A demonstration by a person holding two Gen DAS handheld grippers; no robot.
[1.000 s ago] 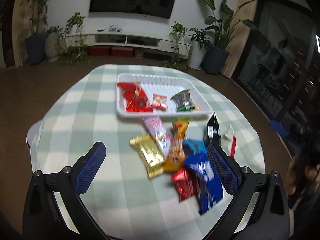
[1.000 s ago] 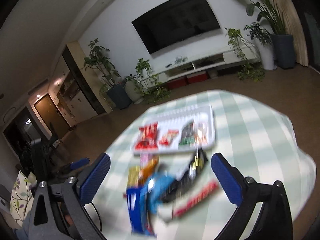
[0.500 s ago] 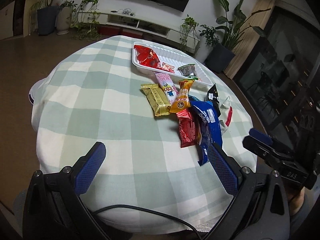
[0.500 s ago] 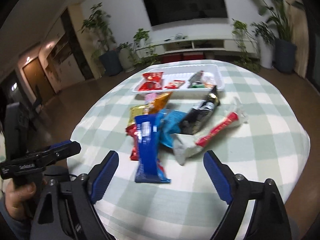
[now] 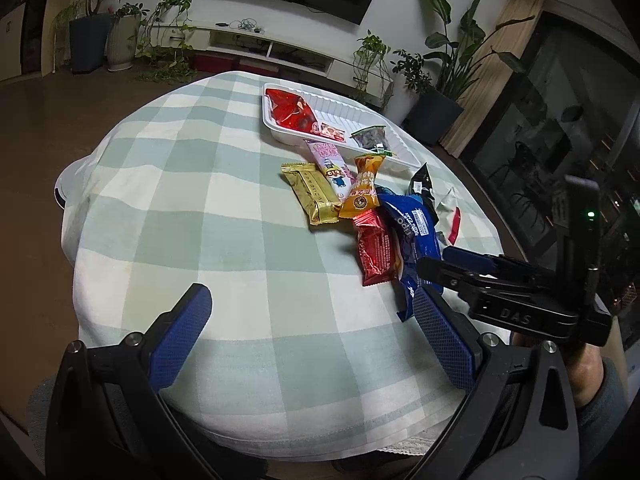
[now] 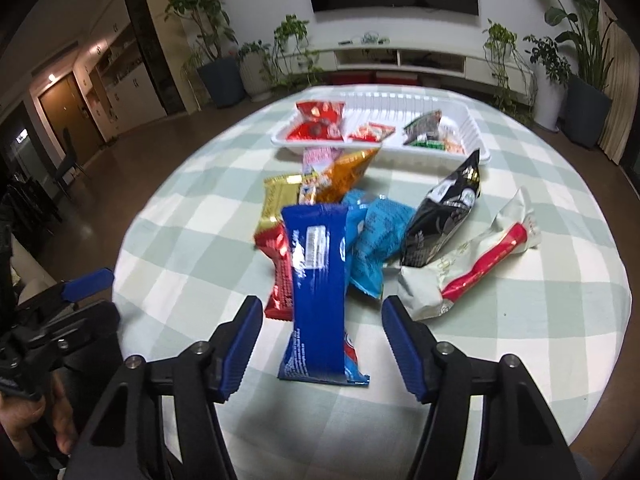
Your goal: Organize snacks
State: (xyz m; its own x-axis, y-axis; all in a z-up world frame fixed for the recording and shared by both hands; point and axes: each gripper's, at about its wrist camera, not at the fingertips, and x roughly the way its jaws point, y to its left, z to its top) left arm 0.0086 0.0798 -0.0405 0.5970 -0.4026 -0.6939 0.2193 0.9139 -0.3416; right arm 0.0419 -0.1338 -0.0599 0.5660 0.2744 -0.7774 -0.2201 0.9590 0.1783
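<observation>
Roughly three packets are lying in the tray (image 6: 476, 152); the pile before it is waiting; right gripper (image 6: 320, 344), jaws just narrowing, unclamped, is straddling the blue packet (image 6: 316, 276); left gripper (image 5: 312, 336) is gaping wide.

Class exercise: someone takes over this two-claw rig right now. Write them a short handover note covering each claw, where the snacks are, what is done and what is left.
Left claw: open, empty, over bare tablecloth at the near edge.
Right claw: jaws have just been closing around the near end of the dark blue packet, pads not yet touching it.
Done: three or four packets lie in the white tray, among them a red bag and a dark packet.
Left: the heap in front of the tray, including the gold bar, orange packet, black packet and white-and-red packet.
</observation>
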